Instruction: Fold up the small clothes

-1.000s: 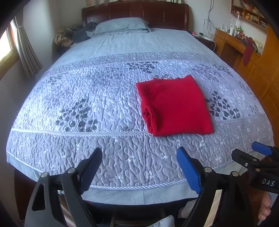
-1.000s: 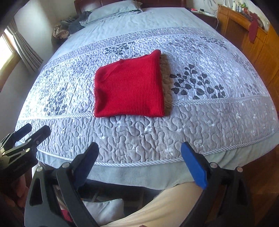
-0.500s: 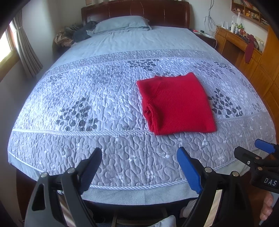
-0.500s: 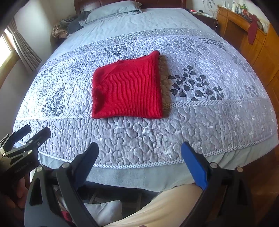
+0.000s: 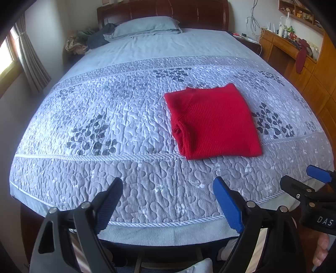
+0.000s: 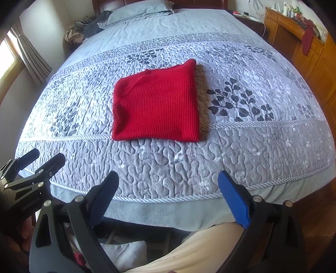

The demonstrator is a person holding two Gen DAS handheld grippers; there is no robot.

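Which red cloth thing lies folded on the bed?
The red sweater on the quilt; the other red cloth hangs from the wooden cabinet.

The red ribbed knit sweater (image 6: 155, 107) is folded into a neat, flat rectangle, lying on the quilted bed (image 6: 168, 168) near its foot end.

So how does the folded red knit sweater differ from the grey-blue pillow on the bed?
The folded red knit sweater is bright red and ribbed; the grey-blue pillow is pale and smooth. The sweater lies on the patterned quilted bedspread towards the foot of the bed; the pillow sits at the dark wooden headboard on plain sheet. Both lie flat, untouched by either tool.
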